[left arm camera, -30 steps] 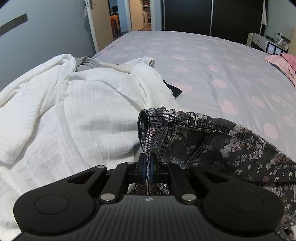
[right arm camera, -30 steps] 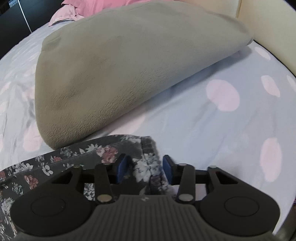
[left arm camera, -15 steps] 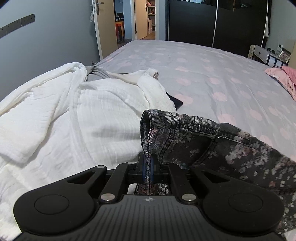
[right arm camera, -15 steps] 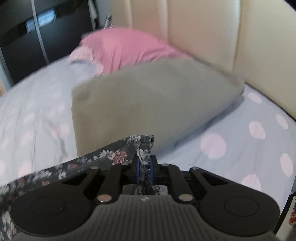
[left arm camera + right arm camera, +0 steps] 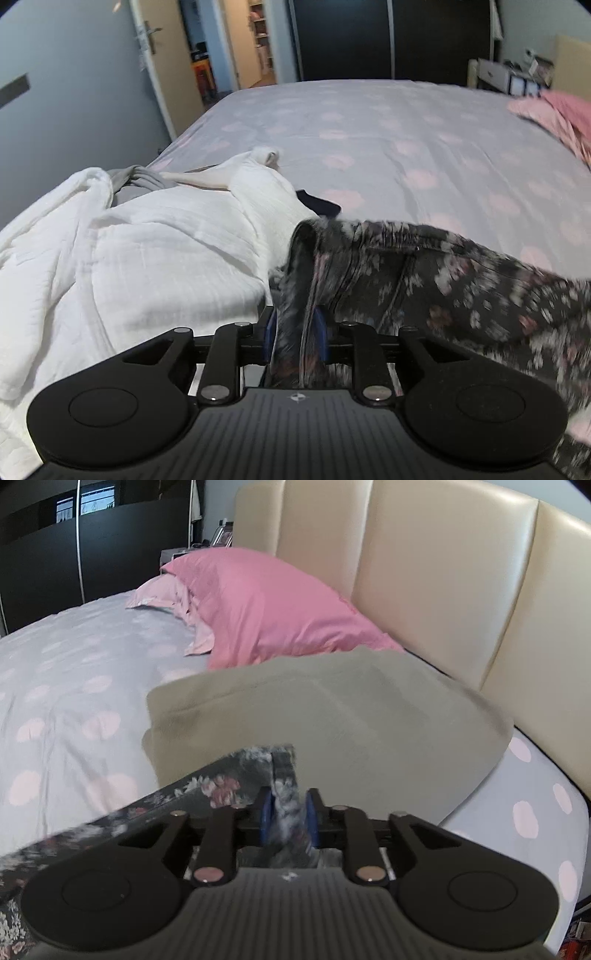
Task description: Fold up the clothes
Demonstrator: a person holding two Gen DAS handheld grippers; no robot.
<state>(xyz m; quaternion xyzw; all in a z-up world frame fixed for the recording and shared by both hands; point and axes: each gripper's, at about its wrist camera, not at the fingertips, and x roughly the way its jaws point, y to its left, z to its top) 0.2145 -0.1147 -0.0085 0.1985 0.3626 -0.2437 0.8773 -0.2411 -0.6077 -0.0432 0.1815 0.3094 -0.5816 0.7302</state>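
A dark floral garment (image 5: 424,273) hangs stretched between both grippers above the bed. My left gripper (image 5: 295,332) is shut on one corner of its hem; the cloth runs off to the right. My right gripper (image 5: 286,818) is shut on the other corner of the floral garment (image 5: 221,786), which trails off to the lower left. Both grippers are lifted off the mattress. The garment's lower part is out of view.
A pile of white muslin cloth (image 5: 129,258) lies on the left of the bed, with a small dark item (image 5: 319,203) beside it. A folded beige blanket (image 5: 332,709), a pink pillow (image 5: 266,609) and the cream headboard (image 5: 443,572) are ahead of the right gripper.
The right gripper closed on the garment corner and rose with it. Both grippers have lifted, so the garment has come up off the bed.
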